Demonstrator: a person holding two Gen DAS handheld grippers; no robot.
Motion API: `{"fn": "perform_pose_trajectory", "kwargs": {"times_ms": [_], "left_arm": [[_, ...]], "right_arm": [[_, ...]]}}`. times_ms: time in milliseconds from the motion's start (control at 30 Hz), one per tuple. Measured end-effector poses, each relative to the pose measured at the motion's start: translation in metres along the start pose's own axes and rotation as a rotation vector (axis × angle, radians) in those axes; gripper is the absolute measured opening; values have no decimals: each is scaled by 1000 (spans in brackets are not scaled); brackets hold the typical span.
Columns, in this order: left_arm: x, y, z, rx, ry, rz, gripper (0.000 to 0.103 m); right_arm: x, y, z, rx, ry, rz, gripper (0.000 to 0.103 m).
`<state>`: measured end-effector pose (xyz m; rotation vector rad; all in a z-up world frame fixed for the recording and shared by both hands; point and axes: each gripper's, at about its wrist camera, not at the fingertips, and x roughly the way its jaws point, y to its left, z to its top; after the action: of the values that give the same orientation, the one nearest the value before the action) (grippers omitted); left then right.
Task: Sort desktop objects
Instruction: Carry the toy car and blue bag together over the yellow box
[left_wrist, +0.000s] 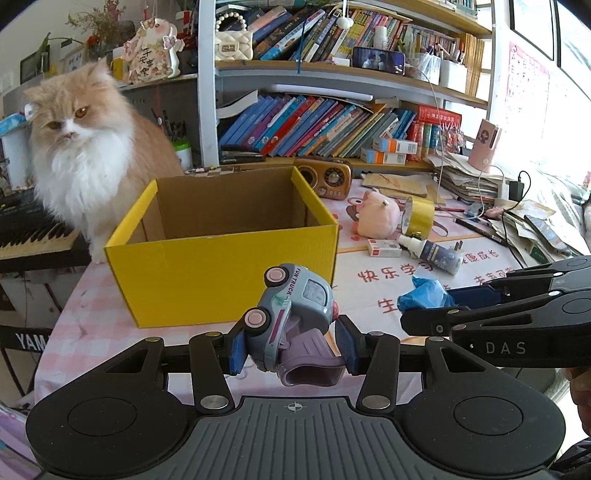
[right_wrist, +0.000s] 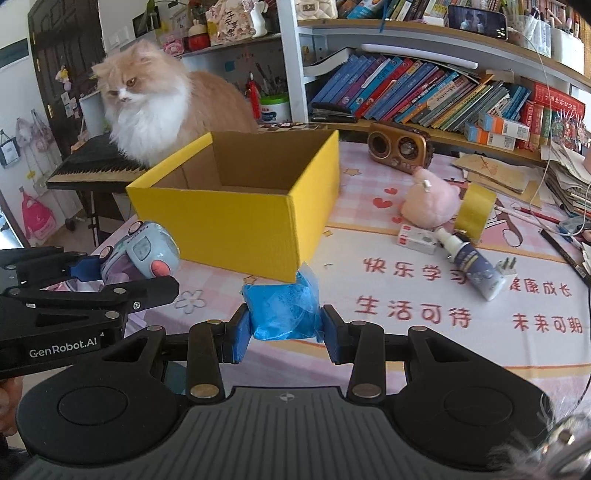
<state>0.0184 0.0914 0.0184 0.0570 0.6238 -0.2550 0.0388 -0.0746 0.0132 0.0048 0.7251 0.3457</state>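
Yellow box (left_wrist: 221, 273) open on top near table edge, inside looks empty; left gripper (left_wrist: 291, 347) clamping toy truck (left_wrist: 295, 314), right gripper (right_wrist: 284, 332) clamping blue bag (right_wrist: 284, 310), both before the box

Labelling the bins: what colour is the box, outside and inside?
Box: yellow outside, plain brown cardboard inside; the left wrist view shows it best.

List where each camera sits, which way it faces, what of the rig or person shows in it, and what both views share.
Left wrist: on the left gripper, looking along its fingers at the toy truck it clamps and the yellow box; the right gripper enters at right.
Right wrist: on the right gripper, clamping a blue bundle; the left gripper shows at left.
Shared: box, truck, bundle, cat, plush.
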Motion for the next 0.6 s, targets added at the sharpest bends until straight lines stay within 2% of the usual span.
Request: {"fn": "perform_pose_trajectory", "kwargs": {"times_ms": [367,600], "left_arm": [[-14,35,-13,-40,8,4,47],[-16,54,-8,-56,-1,21,47]], "right_arm": [[10,39,1,-40,31,23,37],[17,55,9,-81,34,43,37]]}}
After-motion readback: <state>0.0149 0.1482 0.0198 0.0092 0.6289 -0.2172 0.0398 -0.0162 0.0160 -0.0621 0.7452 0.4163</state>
